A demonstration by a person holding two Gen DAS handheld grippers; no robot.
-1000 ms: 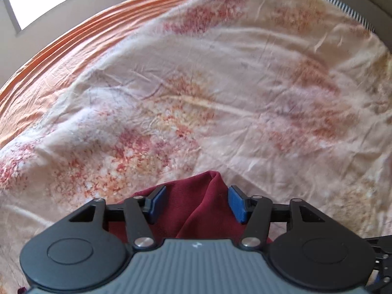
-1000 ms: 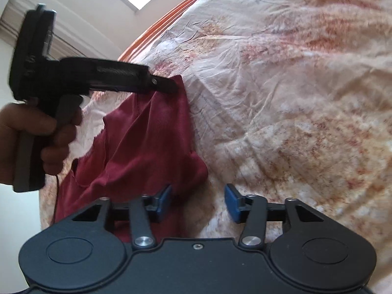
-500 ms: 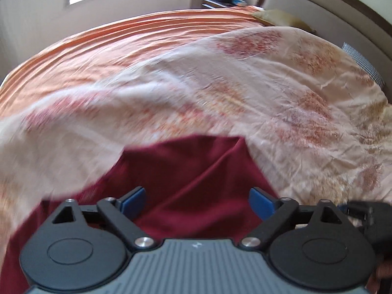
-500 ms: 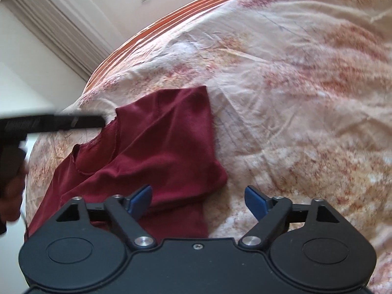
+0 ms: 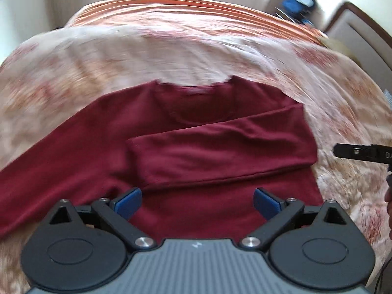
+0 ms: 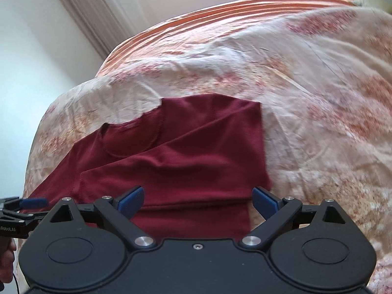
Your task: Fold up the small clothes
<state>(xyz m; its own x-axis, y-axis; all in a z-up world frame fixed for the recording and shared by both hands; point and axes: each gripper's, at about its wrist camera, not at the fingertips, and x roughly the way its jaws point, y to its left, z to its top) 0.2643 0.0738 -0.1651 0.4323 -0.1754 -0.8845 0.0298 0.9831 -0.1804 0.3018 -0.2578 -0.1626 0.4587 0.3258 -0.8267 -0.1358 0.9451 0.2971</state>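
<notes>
one maroon long-sleeved shirt (image 5: 196, 152) lay flat on the floral bedspread (image 5: 122, 56), one sleeve (image 5: 220, 152) folded across its chest, the other stretched toward 8 o'clock. the left gripper (image 5: 197, 199) and right gripper (image 6: 197, 199) both hung wide open, empty. best next: pinch the stretched cuff, lay it squarely across.

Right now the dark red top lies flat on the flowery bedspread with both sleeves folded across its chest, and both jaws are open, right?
Not quite. Only one sleeve is folded across the chest of the dark red top; the other sleeve stretches straight out to the side, as the left wrist view shows. The rest holds: it lies flat on the flowery bedspread, and both sets of jaws are open.
</notes>
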